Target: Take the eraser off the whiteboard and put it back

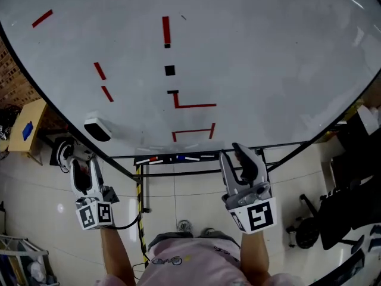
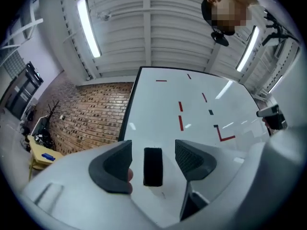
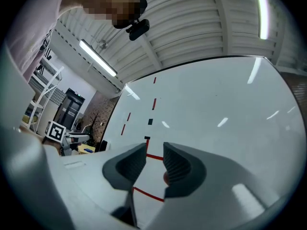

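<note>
A whiteboard (image 1: 268, 58) marked with red and black strokes is noted on a stand over a tiled floor (image 1: 178, 201), with a brick wall (image 2: 91, 114) at its left. The left gripper (image 1: 83, 165) is held with its jaws moderately apart, and the eraser (image 1: 97, 129), stuck near the board's lower left edge, is framed between them without contact. The right gripper (image 1: 236, 155) is held below the board, jaws narrowly apart and empty. A yellow table (image 1: 27, 130) is recorded at far left, and a marker tray (image 1: 178, 158) between the grippers.

Whiteboard (image 1: 268, 58) lies broadly open; only the eraser (image 1: 97, 129) juts out near its lower-left edge, marker tray (image 1: 178, 158) along the bottom.
</note>
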Available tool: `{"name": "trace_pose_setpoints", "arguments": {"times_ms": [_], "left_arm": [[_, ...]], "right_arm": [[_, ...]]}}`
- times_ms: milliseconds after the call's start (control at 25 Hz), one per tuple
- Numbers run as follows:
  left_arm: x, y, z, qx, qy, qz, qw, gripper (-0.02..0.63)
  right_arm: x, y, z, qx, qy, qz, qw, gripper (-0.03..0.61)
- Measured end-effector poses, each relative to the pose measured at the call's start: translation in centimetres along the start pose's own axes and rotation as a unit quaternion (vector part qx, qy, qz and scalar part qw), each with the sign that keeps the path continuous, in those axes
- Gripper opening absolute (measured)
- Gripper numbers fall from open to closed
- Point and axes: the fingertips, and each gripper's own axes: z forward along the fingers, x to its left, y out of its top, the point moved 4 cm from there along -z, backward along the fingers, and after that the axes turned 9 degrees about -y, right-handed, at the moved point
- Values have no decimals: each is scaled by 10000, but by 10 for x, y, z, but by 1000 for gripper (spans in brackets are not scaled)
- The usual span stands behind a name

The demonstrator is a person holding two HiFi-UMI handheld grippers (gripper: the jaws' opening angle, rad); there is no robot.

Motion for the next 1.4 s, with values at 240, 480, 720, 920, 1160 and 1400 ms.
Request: {"name": "trace_pose_setpoints", "arguments": {"times_ms": [240,480,720,920,1160,1400], "left_arm": [[-62,36,-48,-162,7,-178,9997,291],[-123,67,-109,-155,142,173,9996,290],[-153,88,-141,-251,-52,409,9988,259],[-170,102,-154,-330,-260,196,9989,259],[-174,114,-185,-394,-582,-139,9974,259],[-187,132,-221,-484,-804,-302,9951,259]], "right_arm": [[-42,6,-54,38,-74,149,9999,101],[-66,10,-97,34,239,176,9996,101],[-81,27,-138,-58,190,455,9988,101],[-80,28,-168,34,28,514,9987,101],[-61,34,-208,178,-200,605,9978,101],[-48,43,-250,182,-243,633,9975,98]]}}
